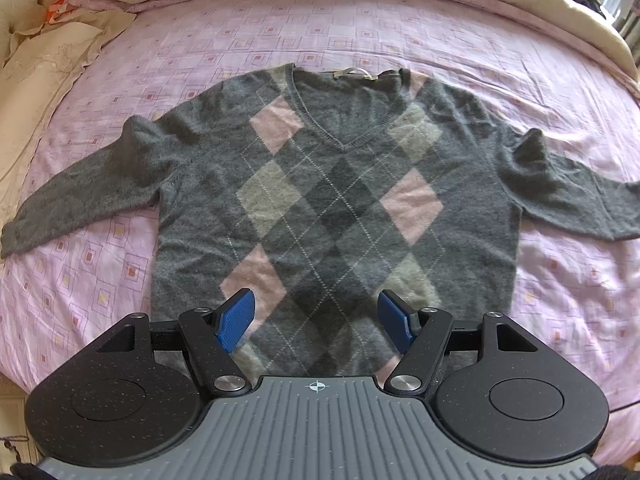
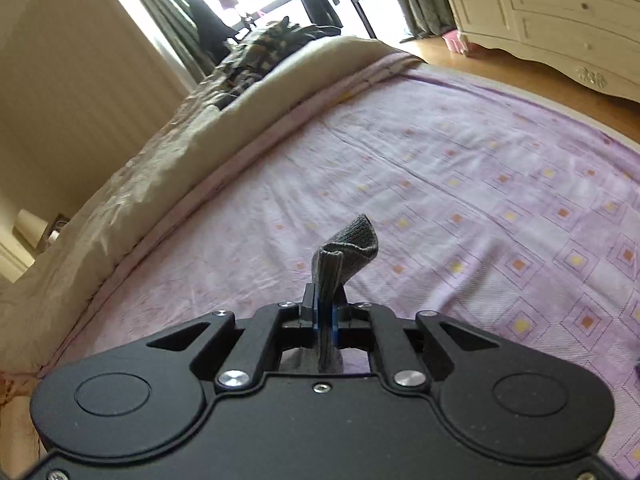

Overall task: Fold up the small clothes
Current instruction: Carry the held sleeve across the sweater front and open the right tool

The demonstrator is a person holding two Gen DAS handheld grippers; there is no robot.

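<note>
The left hand-held gripper [image 1: 316,316] hovers released over the flat grey argyle knit sweater [image 1: 320,208] on the pink-sheeted bed [image 1: 560,280]; the right hand-held gripper [image 2: 326,312] is clenched on a grey ribbed knit cuff [image 2: 346,248].

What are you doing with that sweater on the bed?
A person is folding a grey argyle sweater with a gripper in each hand. It lies flat on the pink bedsheet, front up, both sleeves spread out. The left gripper is open above the hem, holding nothing. The right gripper is shut on a grey knit cuff, probably the end of one sleeve. No fold is made yet.
</note>
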